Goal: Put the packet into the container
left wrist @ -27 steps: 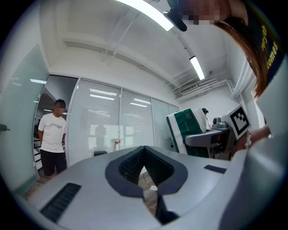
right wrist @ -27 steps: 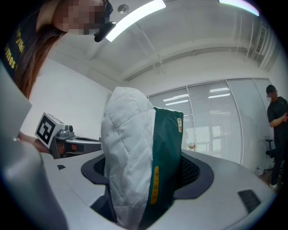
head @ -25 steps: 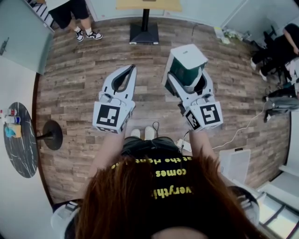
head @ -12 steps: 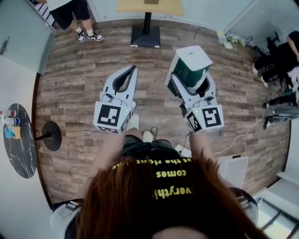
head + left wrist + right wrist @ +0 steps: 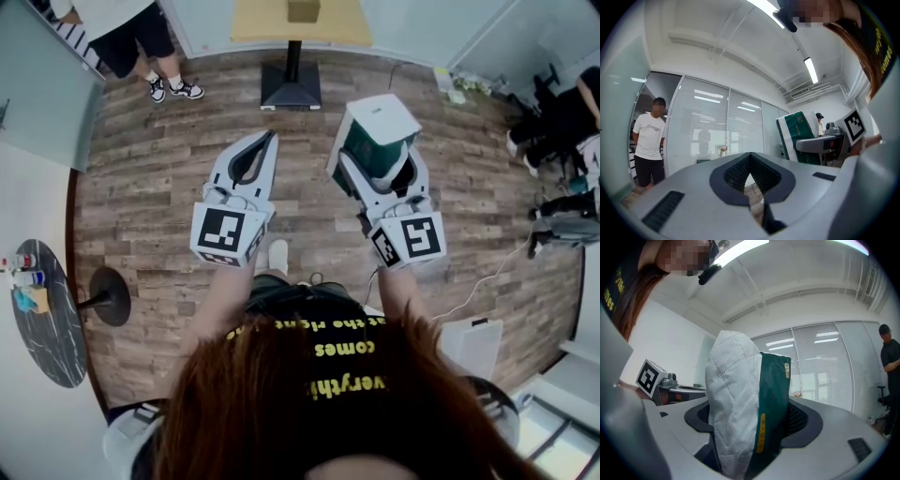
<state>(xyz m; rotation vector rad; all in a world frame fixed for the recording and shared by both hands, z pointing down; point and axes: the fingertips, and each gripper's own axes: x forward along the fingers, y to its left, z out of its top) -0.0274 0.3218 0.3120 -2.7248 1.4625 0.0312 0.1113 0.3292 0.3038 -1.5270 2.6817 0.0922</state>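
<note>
1. Head view: the packet (image 5: pixel 378 122), white quilted stuff with a green face, is clamped in the right gripper (image 5: pixel 375 155) a bit right of centre, up in the air over the wood floor (image 5: pixel 150 187). The left gripper (image 5: pixel 263 141) is carried just beside it at centre-left, with its jaws brought together and nothing in them. Compared with a second ago, the table (image 5: pixel 253 14) at the top centre has slid further into frame, and a small brown box (image 5: pixel 302 9) on it can now be seen. The two grippers have barely shifted against each other. So it looks like ground is being covered toward that table, and the packet is only being carried for now. Whether the box is the container can't be told from here.

2. Left gripper view: the left gripper (image 5: pixel 750 161) is seen with its tips meeting and only a small hollow left between the pads, which is empty. The packet (image 5: pixel 799 138) shows at the right of the frame, held upright. A person (image 5: pixel 649 140) is seen at the left by the blinds.

3. Right gripper view: the packet (image 5: pixel 740 399) fills the middle of the frame and is pinched between both jaws of the right gripper (image 5: pixel 750 423), standing on end. No container is shown in this view, so the drop-off is judged still to be done.
</note>
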